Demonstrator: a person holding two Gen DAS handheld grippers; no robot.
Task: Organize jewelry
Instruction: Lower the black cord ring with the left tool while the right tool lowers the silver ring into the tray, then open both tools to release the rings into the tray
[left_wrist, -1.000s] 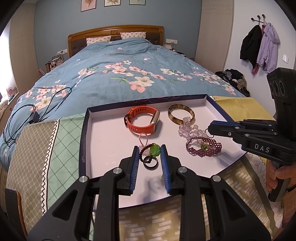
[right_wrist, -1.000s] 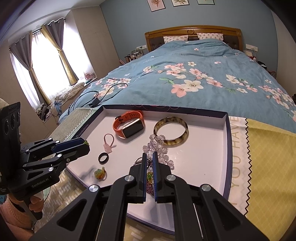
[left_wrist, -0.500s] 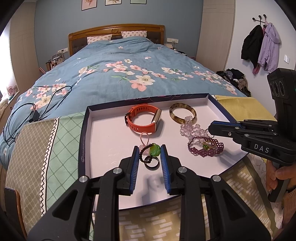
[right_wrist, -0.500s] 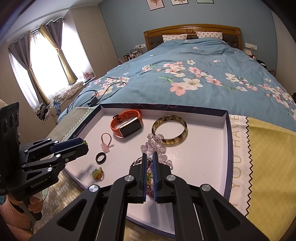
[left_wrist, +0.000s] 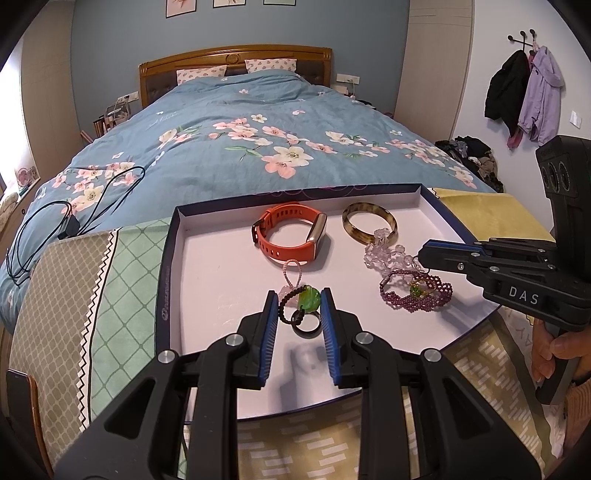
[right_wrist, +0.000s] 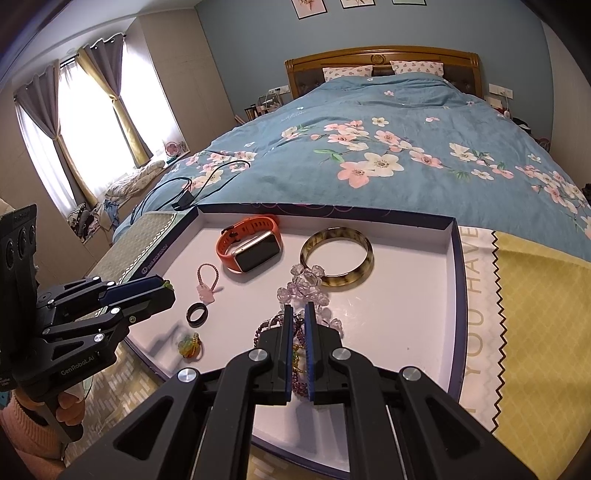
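A shallow white cardboard tray with a dark blue rim (left_wrist: 168, 280) lies on a patterned cloth at the foot of a bed with a blue floral quilt (left_wrist: 258, 140). Inside it — toward the far wall — sit an orange-strapped smartwatch (left_wrist: 288, 236) and, beside it, a brown mottled bangle (left_wrist: 369, 222). A string of clear faceted crystal beads (left_wrist: 384, 254) touches the bangle's near edge, and a purple beaded bracelet with a green centre (left_wrist: 415, 293) lies just nearer. A small pink looped charm (right_wrist: 207, 282) and a plain black ring (right_wrist: 196, 314) rest apart on the tray floor; in the right wrist view a green and yellow charm (right_wrist: 189, 345) lies near the tray's edge.

The left gripper (left_wrist: 299, 314) hangs over the tray with its blue-padded fingers clamped on a green glass bead on a dark braided cord (left_wrist: 308, 298), lifted above the ring. The right gripper (right_wrist: 298, 325) has its fingers nearly together — pinched around the purple beaded bracelet, which hangs between and below the pads.
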